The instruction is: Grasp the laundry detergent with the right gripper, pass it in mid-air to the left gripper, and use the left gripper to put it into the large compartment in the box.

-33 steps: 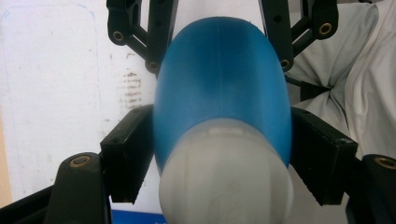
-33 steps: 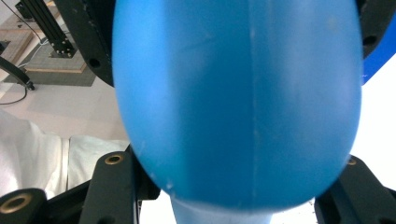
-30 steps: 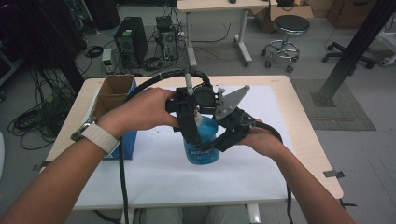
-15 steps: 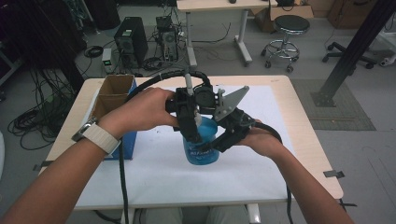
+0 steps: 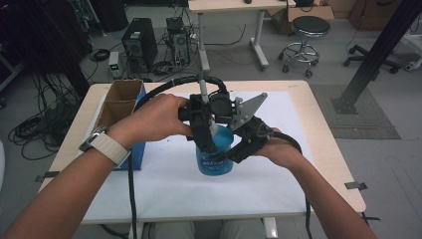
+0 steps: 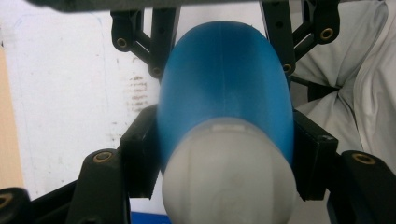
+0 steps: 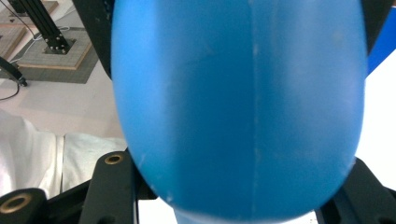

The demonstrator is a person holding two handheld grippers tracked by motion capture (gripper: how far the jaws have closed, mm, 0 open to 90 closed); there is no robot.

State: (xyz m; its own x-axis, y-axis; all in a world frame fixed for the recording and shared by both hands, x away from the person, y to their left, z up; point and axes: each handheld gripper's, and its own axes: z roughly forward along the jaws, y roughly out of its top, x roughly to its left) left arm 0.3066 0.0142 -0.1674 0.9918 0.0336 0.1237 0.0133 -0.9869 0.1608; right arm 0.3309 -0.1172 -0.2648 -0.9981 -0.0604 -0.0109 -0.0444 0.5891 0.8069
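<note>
Nothing moved vs 0.5 s ago: blue bottle [image 5: 215, 157] stands upright at centre of the white table [image 5: 164, 184]. Left gripper [image 6: 224, 154] is clamped on its neck by the white cap [image 6: 229, 177]; right gripper [image 5: 234, 152] squeezes its body.

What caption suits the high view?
Both handheld grippers clamp a blue bottle above a white table mat.
</note>
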